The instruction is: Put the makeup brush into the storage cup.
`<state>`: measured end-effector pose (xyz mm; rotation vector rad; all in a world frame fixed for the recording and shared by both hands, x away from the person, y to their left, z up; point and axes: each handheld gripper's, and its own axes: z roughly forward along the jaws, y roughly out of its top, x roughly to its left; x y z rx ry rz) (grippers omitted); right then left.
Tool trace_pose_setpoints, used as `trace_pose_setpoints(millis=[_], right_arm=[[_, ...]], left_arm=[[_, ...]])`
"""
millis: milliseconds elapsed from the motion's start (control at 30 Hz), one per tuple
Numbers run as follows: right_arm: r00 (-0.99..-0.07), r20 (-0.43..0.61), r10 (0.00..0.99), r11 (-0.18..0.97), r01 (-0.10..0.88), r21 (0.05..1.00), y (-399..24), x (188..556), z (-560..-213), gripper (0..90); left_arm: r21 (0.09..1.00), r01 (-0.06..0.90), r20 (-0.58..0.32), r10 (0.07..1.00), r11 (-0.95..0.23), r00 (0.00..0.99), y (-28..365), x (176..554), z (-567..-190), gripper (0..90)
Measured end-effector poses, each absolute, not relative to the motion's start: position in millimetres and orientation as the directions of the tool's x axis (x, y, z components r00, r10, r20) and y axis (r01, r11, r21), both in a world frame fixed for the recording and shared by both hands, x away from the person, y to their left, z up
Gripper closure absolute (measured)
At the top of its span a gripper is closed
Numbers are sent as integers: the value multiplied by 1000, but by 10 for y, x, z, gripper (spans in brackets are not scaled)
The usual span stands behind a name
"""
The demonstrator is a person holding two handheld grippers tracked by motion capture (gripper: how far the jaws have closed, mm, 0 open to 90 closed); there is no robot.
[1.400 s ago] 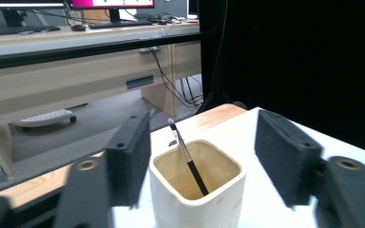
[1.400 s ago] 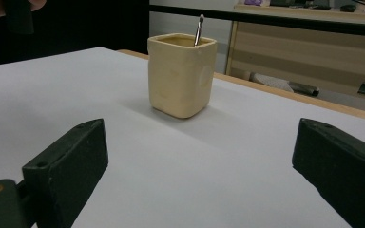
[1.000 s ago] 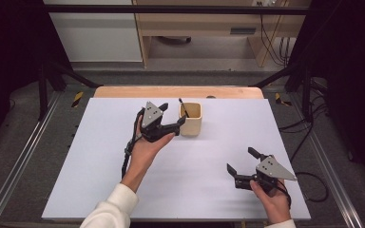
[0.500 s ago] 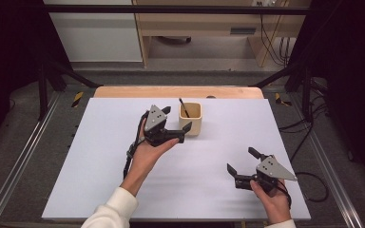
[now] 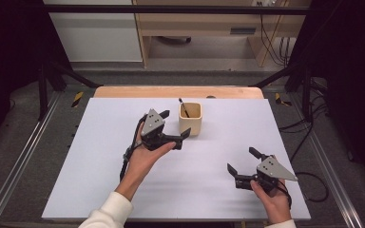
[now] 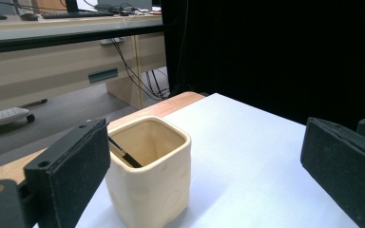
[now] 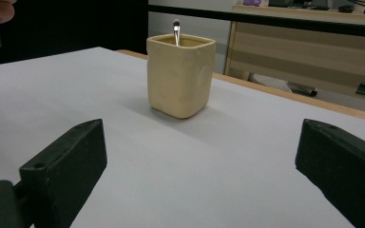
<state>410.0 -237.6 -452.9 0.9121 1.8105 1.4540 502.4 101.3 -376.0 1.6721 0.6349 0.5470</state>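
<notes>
My left gripper (image 5: 175,129) hangs just beside the cream cup (image 5: 190,118) at the back middle of the white surface (image 5: 100,180). Its jaws have just been opening and now stand wide and empty. A thin dark stick (image 6: 123,154) leans inside the cup. I should draw back gently without nudging the cup. My right gripper (image 5: 244,162), open and empty, rests well apart.

A lab or test room, this one: a white-topped counter (image 5: 123,190) sits inside a black metal frame (image 5: 171,9) with dark curtains either side. Beyond the tongs, past the counter's far edge, stands a pale wooden desk (image 5: 209,28) with cables (image 5: 271,42) dangling beneath it, a keyboard (image 6: 76,14) on top, and grey carpet (image 5: 24,156) underfoot.
</notes>
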Motion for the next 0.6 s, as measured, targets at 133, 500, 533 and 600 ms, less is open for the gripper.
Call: trace_pose_setpoints(millis=[133,500,533,600], right_arm=[[-557,-57,829,151,125,981,-2376,4100,-4528,33],[-555,-57,830,151,125,981,-2377,4093,-4527,32],[-555,-57,830,151,125,981,-2377,4093,-4527,32],[-555,-57,830,151,125,981,-2376,4092,-4526,32]], left_arm=[[983,111,16,665,-148,747,1029,4999,-3775,19],[983,107,19,660,-150,751,1098,4930,-3820,16],[983,107,20,660,-151,751,1106,4926,-3829,16],[983,107,21,661,-152,750,1127,4914,-3844,16]])
